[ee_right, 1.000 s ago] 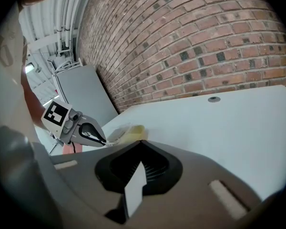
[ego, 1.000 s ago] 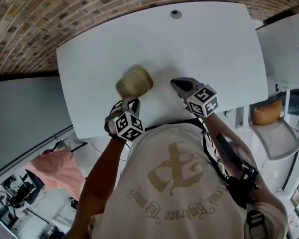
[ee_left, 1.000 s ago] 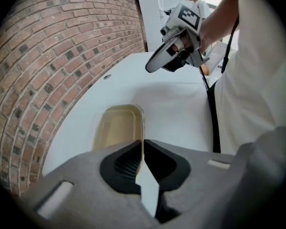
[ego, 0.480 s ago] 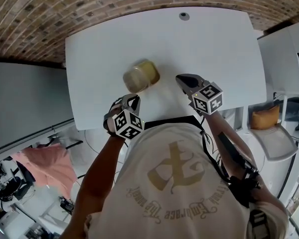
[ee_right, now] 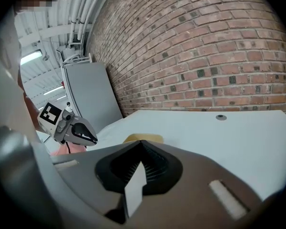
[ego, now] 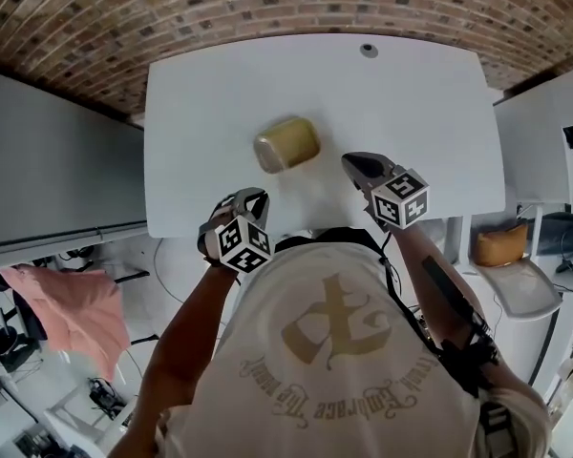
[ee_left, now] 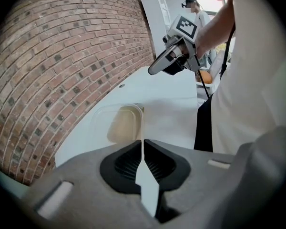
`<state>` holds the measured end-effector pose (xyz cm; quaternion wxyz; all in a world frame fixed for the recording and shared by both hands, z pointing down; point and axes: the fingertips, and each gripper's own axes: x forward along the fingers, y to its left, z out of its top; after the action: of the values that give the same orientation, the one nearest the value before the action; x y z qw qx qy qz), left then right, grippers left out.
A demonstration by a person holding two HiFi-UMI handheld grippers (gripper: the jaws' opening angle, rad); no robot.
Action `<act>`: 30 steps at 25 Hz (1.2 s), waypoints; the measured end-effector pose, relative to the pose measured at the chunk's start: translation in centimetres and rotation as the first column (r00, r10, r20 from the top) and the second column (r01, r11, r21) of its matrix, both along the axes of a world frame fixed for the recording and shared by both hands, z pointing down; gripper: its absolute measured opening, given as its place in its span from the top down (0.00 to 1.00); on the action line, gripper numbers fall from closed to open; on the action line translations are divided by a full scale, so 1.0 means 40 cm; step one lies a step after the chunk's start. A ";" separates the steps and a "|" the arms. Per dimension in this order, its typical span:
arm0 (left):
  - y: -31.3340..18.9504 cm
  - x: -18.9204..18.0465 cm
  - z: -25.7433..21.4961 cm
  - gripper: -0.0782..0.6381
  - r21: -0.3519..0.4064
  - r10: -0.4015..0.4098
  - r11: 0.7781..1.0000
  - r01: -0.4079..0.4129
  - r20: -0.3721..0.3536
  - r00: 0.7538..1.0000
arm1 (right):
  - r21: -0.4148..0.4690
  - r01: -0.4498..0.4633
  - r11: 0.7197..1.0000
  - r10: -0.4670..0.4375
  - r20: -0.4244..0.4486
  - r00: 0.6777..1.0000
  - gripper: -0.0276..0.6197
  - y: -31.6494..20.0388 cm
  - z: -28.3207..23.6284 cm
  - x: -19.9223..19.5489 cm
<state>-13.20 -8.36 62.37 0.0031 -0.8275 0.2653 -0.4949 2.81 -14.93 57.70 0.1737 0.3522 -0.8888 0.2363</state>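
Left gripper and right gripper have drawn back to the white table's near edge, jaws pressed together, empty. The clear plastic container now stands mid-table, apart from both and evidently ungripped.

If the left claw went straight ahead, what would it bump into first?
Most likely the yellowish plastic tub. It lies on the white table, right in line with the left claw, whose jaws are together. The depth between them is unclear.

Bright, even indoor light — faint shadow beside the container beyond the fingers; glare high and right of them; fisheye bending, black vignette at gripper-view edges; fingers themselves soft.
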 end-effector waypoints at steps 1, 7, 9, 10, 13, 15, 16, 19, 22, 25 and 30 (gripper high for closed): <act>0.005 -0.008 -0.003 0.86 0.004 -0.007 1.000 0.007 -0.005 1.000 | 0.007 0.007 1.000 -0.007 -0.005 1.000 0.95 0.004 -0.006 -0.009; 0.050 -0.066 -0.013 0.86 0.021 -0.042 0.999 0.042 -0.031 0.999 | 0.039 0.036 0.999 -0.035 -0.028 0.999 0.95 0.049 -0.035 -0.067; 0.069 -0.087 -0.019 0.86 0.027 -0.053 0.998 0.054 -0.041 0.998 | 0.048 0.044 0.998 -0.043 -0.034 0.999 0.94 0.068 -0.042 -0.085; 0.078 -0.097 -0.021 0.86 0.029 -0.058 0.998 0.059 -0.044 0.997 | 0.053 0.048 0.997 -0.046 -0.038 0.998 0.95 0.077 -0.045 -0.094; 0.101 -0.129 -0.023 0.86 0.038 -0.068 0.997 0.070 -0.046 0.997 | 0.068 0.053 0.996 -0.050 -0.042 0.998 0.95 0.101 -0.054 -0.123; 0.114 -0.149 -0.023 0.86 0.041 -0.075 0.996 0.077 -0.048 0.996 | 0.074 0.055 0.996 -0.052 -0.043 0.998 0.95 0.115 -0.057 -0.142; 0.119 -0.158 -0.022 0.86 0.041 -0.081 0.996 0.083 -0.050 0.995 | 0.078 0.057 0.995 -0.053 -0.044 0.998 0.95 0.122 -0.057 -0.151; 0.133 -0.181 -0.020 0.86 0.040 -0.098 0.994 0.101 -0.060 0.993 | 0.086 0.063 0.994 -0.059 -0.048 0.997 0.95 0.143 -0.056 -0.171; 0.144 -0.196 -0.020 0.86 0.041 -0.113 0.992 0.116 -0.067 0.991 | 0.093 0.072 0.993 -0.067 -0.054 0.996 0.95 0.161 -0.056 -0.180; 0.154 -0.203 -0.018 0.86 0.042 -0.129 0.990 0.132 -0.069 0.989 | 0.095 0.068 0.993 -0.064 -0.046 0.997 0.95 0.174 -0.056 -0.179; 0.168 -0.203 -0.011 0.86 0.038 -0.144 0.988 0.147 -0.077 0.987 | 0.092 0.047 0.995 -0.044 -0.035 0.998 0.95 0.185 -0.053 -0.160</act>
<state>-21.32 -1.65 61.92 -0.0249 -0.8234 0.3357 -0.4568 -3.59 -7.51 55.58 0.1770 0.3433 -0.9037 0.1848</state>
